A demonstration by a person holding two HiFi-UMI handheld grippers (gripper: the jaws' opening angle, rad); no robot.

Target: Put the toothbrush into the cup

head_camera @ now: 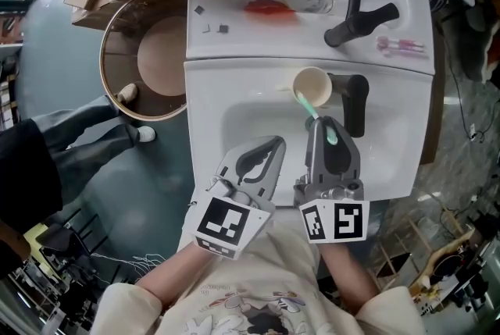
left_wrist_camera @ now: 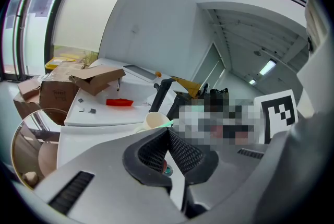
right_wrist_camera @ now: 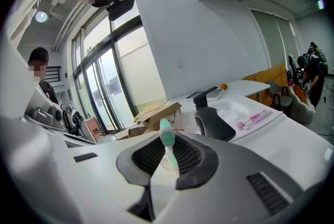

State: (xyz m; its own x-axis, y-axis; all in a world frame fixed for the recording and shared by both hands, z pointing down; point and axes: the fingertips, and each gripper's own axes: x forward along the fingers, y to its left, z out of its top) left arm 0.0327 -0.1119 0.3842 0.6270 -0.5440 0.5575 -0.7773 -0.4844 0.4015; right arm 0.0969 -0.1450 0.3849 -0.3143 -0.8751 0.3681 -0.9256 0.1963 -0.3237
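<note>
The right gripper (head_camera: pixel 332 125) is clamped on the green toothbrush (head_camera: pixel 311 108), which slants out ahead of its jaws so that the far tip reaches the near rim of the cream cup (head_camera: pixel 320 76) just in front, while the left gripper (head_camera: pixel 272 146) hovers close beside it, its jaws pressed together on nothing.
</note>
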